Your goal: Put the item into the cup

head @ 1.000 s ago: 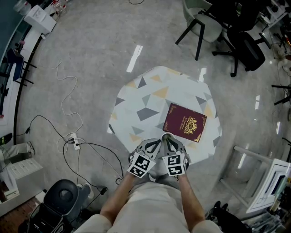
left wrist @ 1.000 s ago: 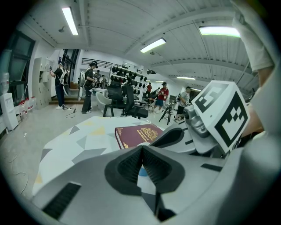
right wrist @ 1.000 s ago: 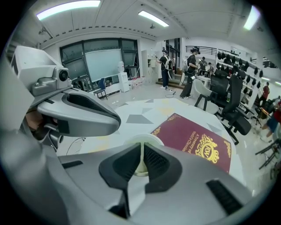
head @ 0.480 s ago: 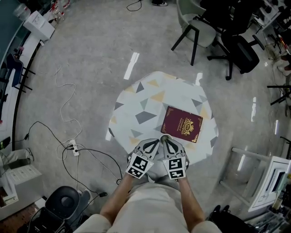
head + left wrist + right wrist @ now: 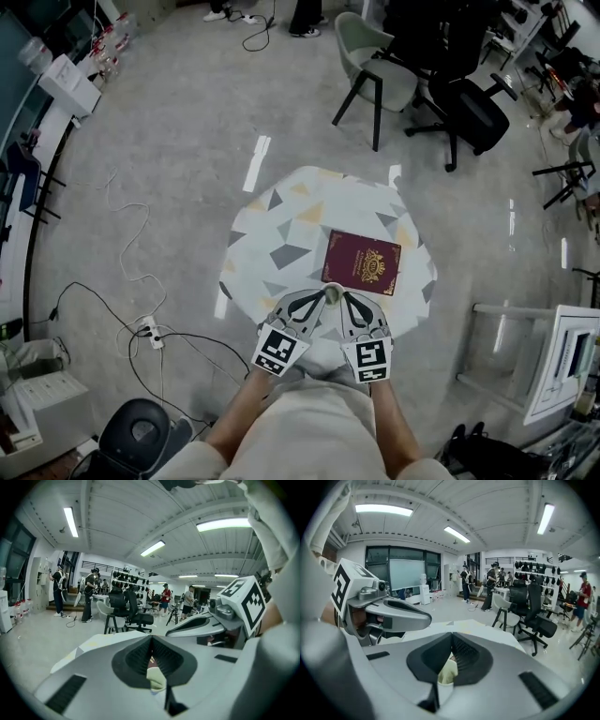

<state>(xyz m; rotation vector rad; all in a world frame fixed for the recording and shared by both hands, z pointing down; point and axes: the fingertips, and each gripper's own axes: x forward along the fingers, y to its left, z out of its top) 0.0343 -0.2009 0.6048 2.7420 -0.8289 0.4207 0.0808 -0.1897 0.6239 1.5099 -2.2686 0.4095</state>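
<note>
1. We are holding the left gripper (image 5: pixel 322 294) and the right gripper (image 5: pixel 343 297) side by side at the near edge of the table (image 5: pixel 281 225), just as a second ago.
2. Both grippers are staying squeezed closed, tips touching.
3. A small pale thing (image 5: pixel 331 293) is sitting right between the two grippers' tips; we cannot tell if either is pinching it.
4. The red book (image 5: pixel 363 264) is lying flat just beyond it, a bit to the right, and is not moving.
5. Our head is looking farther out now, so more chairs (image 5: pixel 375 66) are showing.
</note>
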